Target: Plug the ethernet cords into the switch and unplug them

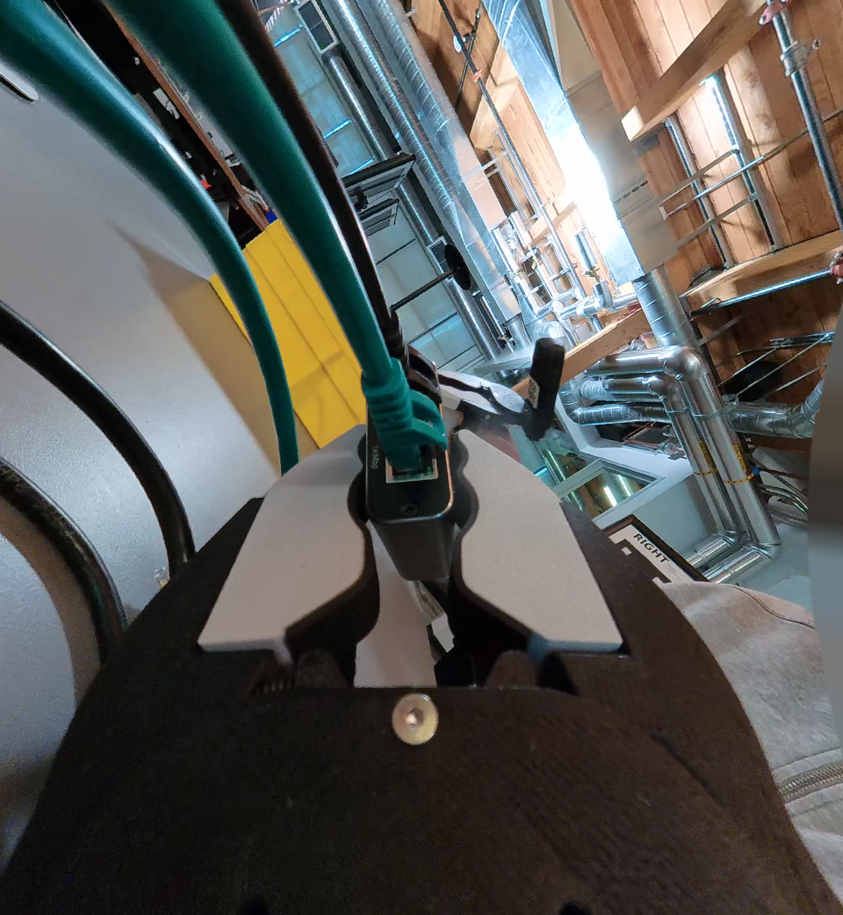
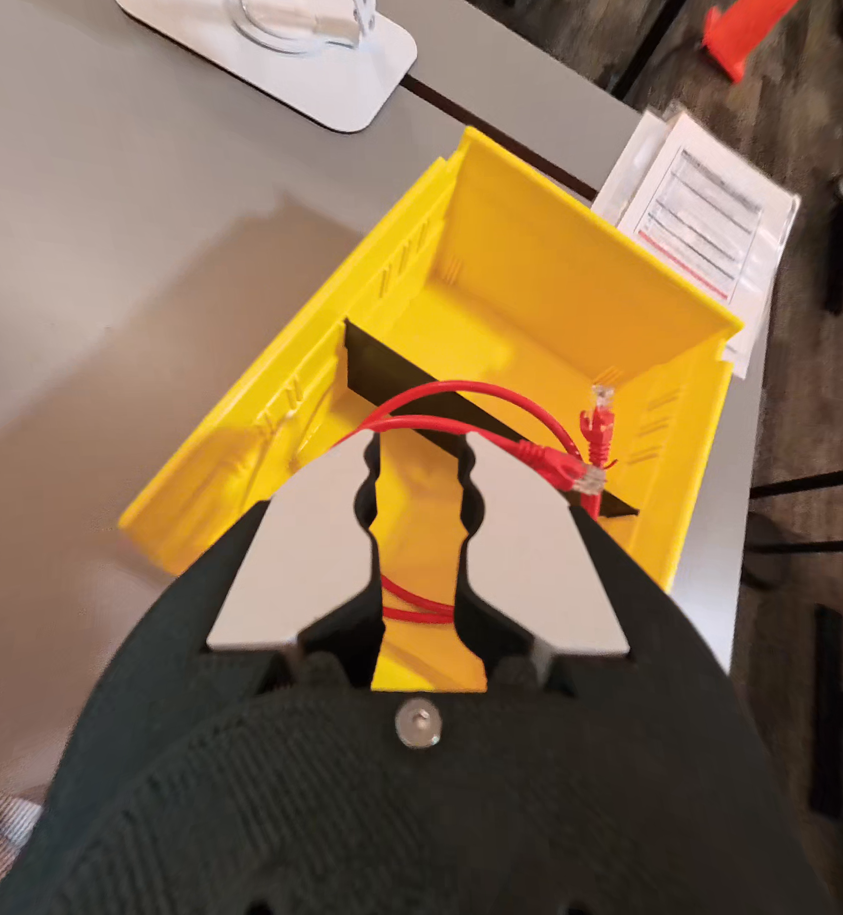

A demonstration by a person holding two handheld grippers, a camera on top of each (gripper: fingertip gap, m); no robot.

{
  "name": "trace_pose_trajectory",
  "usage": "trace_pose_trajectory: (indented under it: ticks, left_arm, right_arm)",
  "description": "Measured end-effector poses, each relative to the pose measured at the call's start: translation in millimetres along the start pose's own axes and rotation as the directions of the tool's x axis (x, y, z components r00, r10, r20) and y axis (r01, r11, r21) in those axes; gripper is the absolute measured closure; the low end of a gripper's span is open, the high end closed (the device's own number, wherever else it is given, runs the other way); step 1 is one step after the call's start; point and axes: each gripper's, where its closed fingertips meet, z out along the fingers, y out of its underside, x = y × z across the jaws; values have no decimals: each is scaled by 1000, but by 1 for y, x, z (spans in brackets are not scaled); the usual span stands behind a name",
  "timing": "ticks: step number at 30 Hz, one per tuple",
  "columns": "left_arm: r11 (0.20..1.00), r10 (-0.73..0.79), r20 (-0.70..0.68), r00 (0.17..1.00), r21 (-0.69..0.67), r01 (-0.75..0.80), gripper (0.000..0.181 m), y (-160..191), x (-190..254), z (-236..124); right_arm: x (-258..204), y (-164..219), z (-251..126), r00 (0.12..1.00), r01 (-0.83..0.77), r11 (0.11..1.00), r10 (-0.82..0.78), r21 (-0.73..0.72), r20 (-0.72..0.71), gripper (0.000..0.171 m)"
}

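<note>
In the left wrist view my left gripper [image 1: 409, 445] is shut on a small black switch [image 1: 409, 502] and holds it tilted up toward the ceiling. A green ethernet cord [image 1: 394, 411] is plugged into the switch's port, and its cable loops up and to the left. A black cable [image 1: 340, 213] also runs to the switch. In the right wrist view my right gripper [image 2: 419, 440] is open and empty, above a yellow bin [image 2: 582, 237]. A red ethernet cord [image 2: 459, 391] lies coiled in the bin over a black divider [image 2: 394, 366], both plugs [image 2: 600, 416] free.
The bin stands on a grey table [image 2: 112, 247] near its right edge and also shows in the left wrist view [image 1: 290, 322]. A white stand base [image 2: 310, 64] sits at the far side. Papers [image 2: 696, 223] lie beyond the bin. An orange cone [image 2: 741, 34] is on the floor.
</note>
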Motion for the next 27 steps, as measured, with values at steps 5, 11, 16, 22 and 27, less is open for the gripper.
trace_pose_trajectory:
  ticks: [5, 11, 16, 22, 27]
  left_arm:
    - [998, 33, 8, 999, -53, -33, 155, 9, 2, 4]
    - [963, 101, -10, 995, -249, -100, 155, 43, 8, 18]
    - [823, 165, -99, 981, -535, -192, 154, 102, 22, 28]
    - [644, 139, -202, 970, -726, -243, 154, 155, 38, 23]
    - [703, 60, -227, 972, -682, -202, 154, 146, 45, 25]
  right_arm:
    - [-21, -12, -7, 981, 177, 984, -178, -25, -80, 138]
    - [-150, -80, -40, 918, 110, 926, -234, 361, 320, 146]
    - [-233, -69, -13, 835, 110, 928, -281, 357, 473, 147]
    - [-274, -35, 4, 645, -101, 978, -76, 183, 761, 162]
    - [-270, -47, -16, 215, -411, 909, 169, -68, 962, 159]
